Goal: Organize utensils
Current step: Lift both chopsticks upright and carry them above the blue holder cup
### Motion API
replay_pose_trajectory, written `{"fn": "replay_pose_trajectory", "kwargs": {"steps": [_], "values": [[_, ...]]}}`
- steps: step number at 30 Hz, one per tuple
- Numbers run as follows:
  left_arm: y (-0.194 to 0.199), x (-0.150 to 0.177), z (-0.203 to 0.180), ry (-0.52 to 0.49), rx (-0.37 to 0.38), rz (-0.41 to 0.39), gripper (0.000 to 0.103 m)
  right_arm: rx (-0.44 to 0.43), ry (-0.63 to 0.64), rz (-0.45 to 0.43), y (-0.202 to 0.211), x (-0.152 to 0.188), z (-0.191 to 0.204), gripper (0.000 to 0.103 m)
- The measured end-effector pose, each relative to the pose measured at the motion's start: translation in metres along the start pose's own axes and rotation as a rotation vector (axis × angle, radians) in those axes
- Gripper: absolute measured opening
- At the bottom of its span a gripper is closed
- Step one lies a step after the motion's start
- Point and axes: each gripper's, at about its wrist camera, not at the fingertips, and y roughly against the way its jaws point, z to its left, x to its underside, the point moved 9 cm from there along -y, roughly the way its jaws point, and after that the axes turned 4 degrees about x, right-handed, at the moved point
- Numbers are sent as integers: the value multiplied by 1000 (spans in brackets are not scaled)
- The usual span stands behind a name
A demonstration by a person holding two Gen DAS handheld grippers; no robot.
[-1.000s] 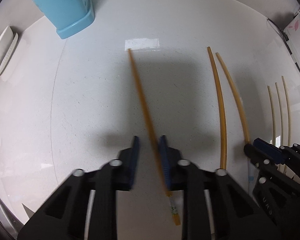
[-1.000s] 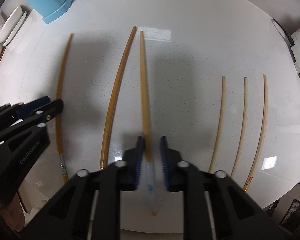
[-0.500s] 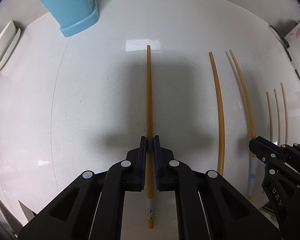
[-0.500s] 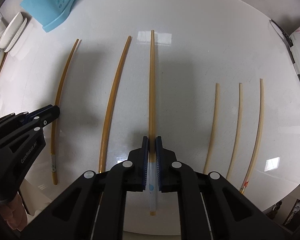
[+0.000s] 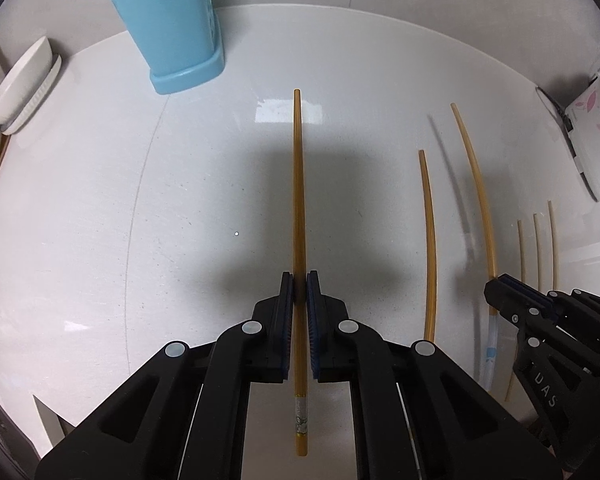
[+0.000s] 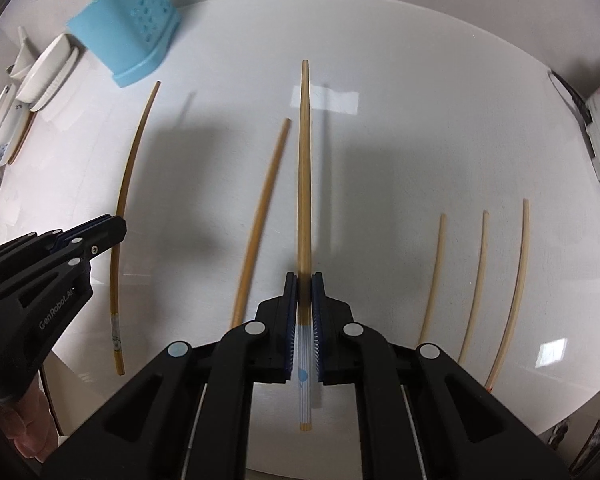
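- Left gripper [image 5: 300, 280]: closed on a brown chopstick [image 5: 299, 200], which points toward the far side of the white desk [image 5: 80, 240].
- Right gripper [image 6: 305, 280]: closed on a second chopstick [image 6: 304, 160] with a white-banded end.
- Blue holder [image 5: 172, 24]: upright at far left.
- Loose brown chopstick [image 6: 260, 224]: lying between the grippers.
- Three pale chopsticks [image 6: 476, 280]: lying at right.

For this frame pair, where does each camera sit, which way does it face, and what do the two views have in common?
Left wrist: on the left gripper, facing steeply down at the white table; its fingers clamp a dark chopstick.
Right wrist: on the right gripper, aimed likewise, clamping a white-banded chopstick.
Shared: blue holder, three pale chopsticks, each other's gripper.
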Motion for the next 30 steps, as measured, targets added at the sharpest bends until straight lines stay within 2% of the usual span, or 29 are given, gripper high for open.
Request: {"fn": "replay_pose_trajectory", "kwargs": {"steps": [7, 9, 12, 15, 30], "values": [[23, 4, -4, 2, -3, -32, 6, -10, 22, -73, 21, 2, -5, 6], [31, 15, -4, 3, 1, -45, 6, -14, 25, -85, 29, -8, 1, 6], [31, 5, -21, 13, 9, -61, 6, -16, 33, -99, 39, -2, 5, 6], [45, -2, -23, 16, 17, -82, 6, -20, 35, -117, 43, -11, 5, 6], [92, -36, 5, 14, 56, -181, 6, -32, -2, -221, 72, -65, 34, 6]]}}
